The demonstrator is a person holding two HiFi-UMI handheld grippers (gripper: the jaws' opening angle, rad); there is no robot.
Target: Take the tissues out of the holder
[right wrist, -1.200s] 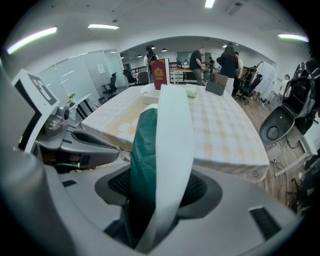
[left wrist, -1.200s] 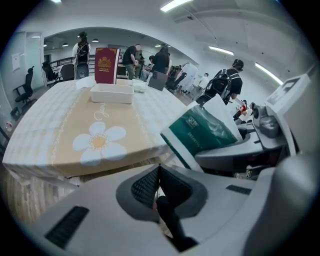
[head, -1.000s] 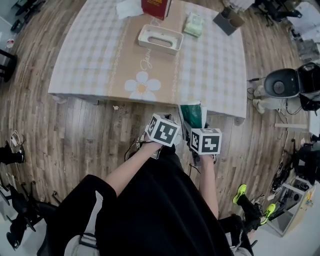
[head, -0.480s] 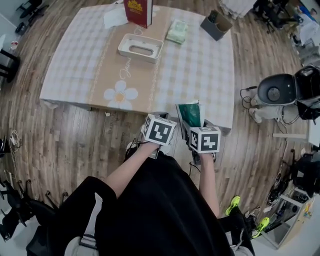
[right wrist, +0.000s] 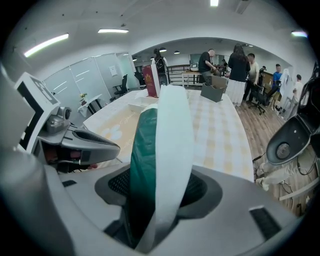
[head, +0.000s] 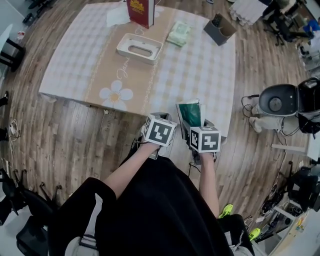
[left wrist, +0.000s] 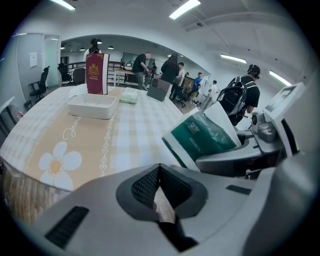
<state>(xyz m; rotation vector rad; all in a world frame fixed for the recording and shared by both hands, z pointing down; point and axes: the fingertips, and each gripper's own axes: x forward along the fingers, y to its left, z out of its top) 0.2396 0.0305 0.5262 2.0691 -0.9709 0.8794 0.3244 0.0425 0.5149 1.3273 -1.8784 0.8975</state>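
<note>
The white tissue holder (head: 139, 48) stands on the checked table, also seen in the left gripper view (left wrist: 93, 106). My right gripper (head: 197, 122) is shut on a green and white tissue pack (head: 190, 114), which stands upright between its pads (right wrist: 160, 165) and shows in the left gripper view (left wrist: 205, 135). My left gripper (head: 161, 117) is beside it, shut with nothing between its pads (left wrist: 159, 187). Both grippers hang at the table's near edge, well short of the holder. A second pale green tissue pack (head: 178, 34) lies beyond the holder.
A red booklet (head: 140, 11) stands upright behind the holder, with white paper (head: 118, 15) to its left and a grey box (head: 219, 28) at the far right corner. A grey round machine (head: 276, 100) sits on the wooden floor to the right. People stand in the background.
Both grippers have moved level along the table's near edge, and the table now sits further left and lower in the head view. The right gripper still holds the pack.
</note>
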